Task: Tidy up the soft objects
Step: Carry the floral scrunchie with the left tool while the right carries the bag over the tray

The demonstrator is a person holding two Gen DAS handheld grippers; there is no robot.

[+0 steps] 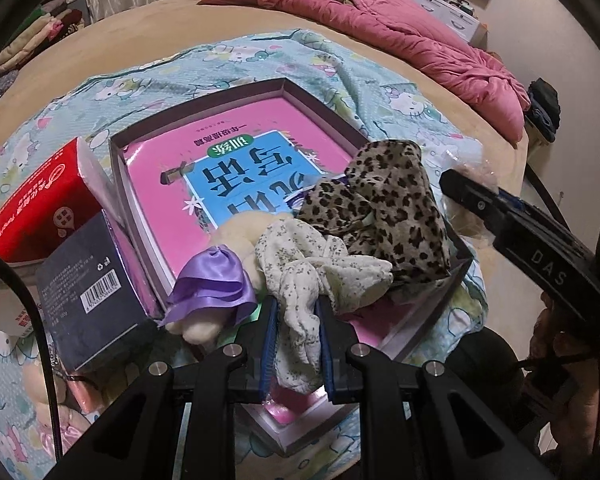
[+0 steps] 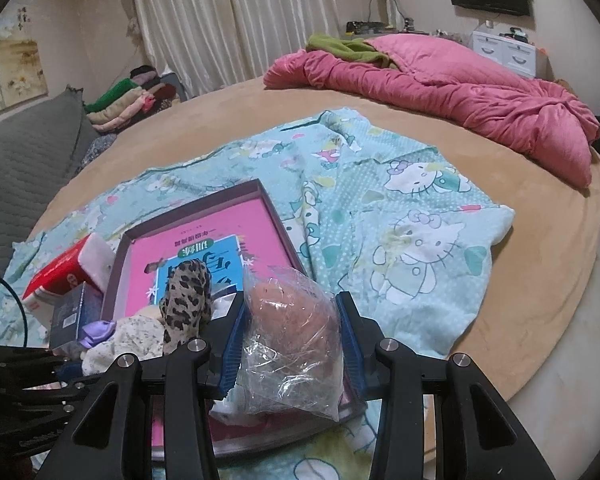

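Bedding fills both views: a round tan mattress [image 2: 228,108] with a light blue cartoon-cat printed sheet [image 2: 420,216] spread over it and a crumpled pink quilt [image 2: 460,80] along the upper right.

In the left wrist view, a shallow purple-walled cardboard box [image 1: 236,88] lies on the sheet at the centre of the frame, its floor covered by a pink and blue printed book cover [image 1: 236,160]. At the bottom centre the left gripper [image 1: 296,308] has its blue-padded jaws drawn close together on a white cloth with small grey flowers [image 1: 300,272], which bunches up between the pads and spills over the box's near edge. Touching that cloth on the left is a cream plush piece tied with a shiny lilac satin ribbon [image 1: 212,284]. A leopard-print fabric piece [image 1: 388,208] lies against the cloth on the right, inside the box toward its right wall. Left of the box stand a red carton [image 1: 40,200] and a dark navy box with a barcode [image 1: 84,284], touching one another.

In the right wrist view, the right gripper [image 2: 292,320] sits at the lower centre with its jaws partly apart, both blue pads pressing on a crinkled clear plastic bag holding something brownish-pink and rounded [image 2: 292,320]. The bag hangs over the box's lower right corner. What exactly is inside the bag cannot be made out.
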